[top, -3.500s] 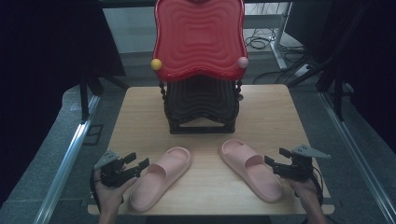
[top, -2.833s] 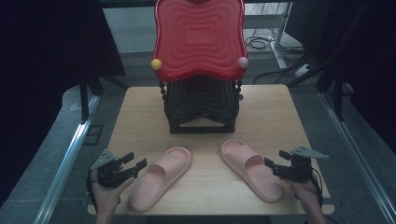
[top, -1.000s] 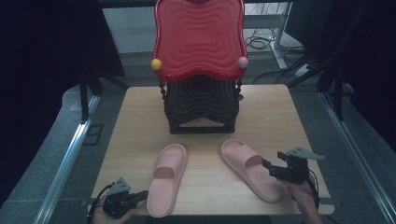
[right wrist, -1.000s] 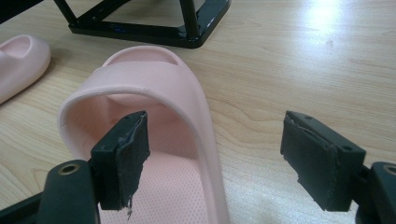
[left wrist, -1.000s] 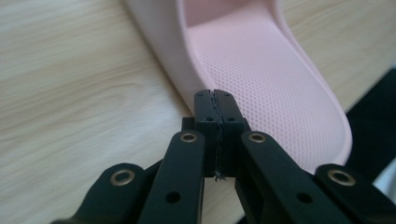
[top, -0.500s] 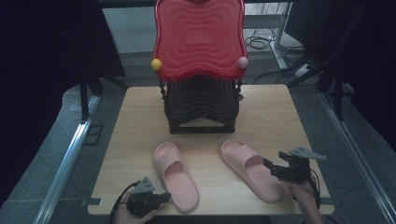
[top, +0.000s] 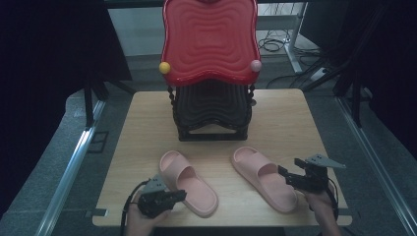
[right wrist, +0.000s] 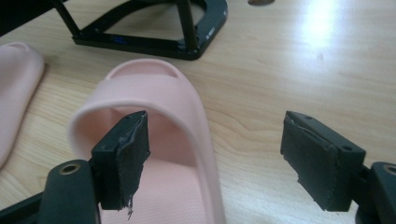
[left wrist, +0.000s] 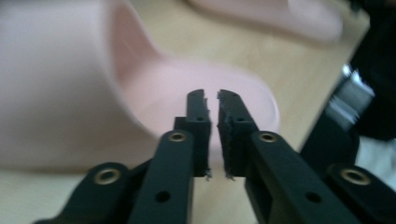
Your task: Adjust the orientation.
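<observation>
Swung round since the earlier frames: left slipper [top: 188, 182], once toe-out to the left, now with its toe up and left toward the rack and its heel near the table's front edge, in line with the right slipper [top: 264, 177]. Left gripper [top: 173, 197] brought in from the table's left corner to the near left side of that slipper, jaws just opened a crack, narrow gap between the fingers [left wrist: 198, 122] with nothing in it, the slipper's heel right ahead of the tips and its strap looming to their left in the left gripper view. Right gripper [top: 287, 175] unmoved, jaws spread wide, one finger [right wrist: 125, 156] over the right slipper's footbed just under the strap, the other out over bare wood, neither pad pressing. Beyond both sets of fingers, a pale wooden table [top: 285, 128] with visible grain, and on its far half a black wire rack [top: 212, 114] topped by a red wavy panel [top: 210, 39] with a yellow ball [top: 164, 67] and a pink ball [top: 255, 65] at its corners. Around the table, grey floor, metal rails either side, dark curtains, loose cables [top: 273, 45] at the back.
</observation>
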